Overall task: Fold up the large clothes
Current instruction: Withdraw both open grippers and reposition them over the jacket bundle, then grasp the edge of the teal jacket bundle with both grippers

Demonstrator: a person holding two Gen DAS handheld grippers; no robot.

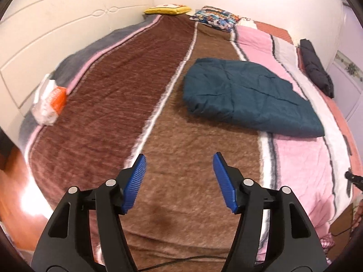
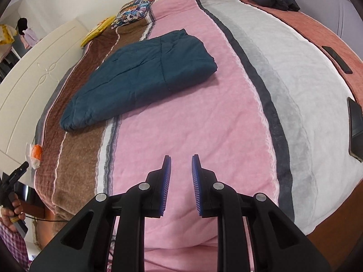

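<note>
The teal quilted jacket (image 1: pixel 249 95) lies on the bed as a thick, already doubled-over bundle, resting across the boundary between the brown and pink bands of the striped blanket (image 1: pixel 158 136). Its long axis runs diagonally, from a broader far end to a tapered end. Both claws hang well short of it over bare blanket: the left claw (image 1: pixel 179 179) has its blue pads wide apart and empty, with the jacket ahead and to its right; the right claw (image 2: pixel 181 185) has its pads parted more narrowly, also empty, with the jacket (image 2: pixel 140 77) ahead and to its left. So the bundle sits between the two, neither clearly nearer. Farther off lie a dark folded garment (image 1: pixel 316 68), a cartoon-print pillow (image 1: pixel 215 18), and a yellow cushion (image 1: pixel 168 9) near the white headboard (image 1: pixel 56 27).
</note>
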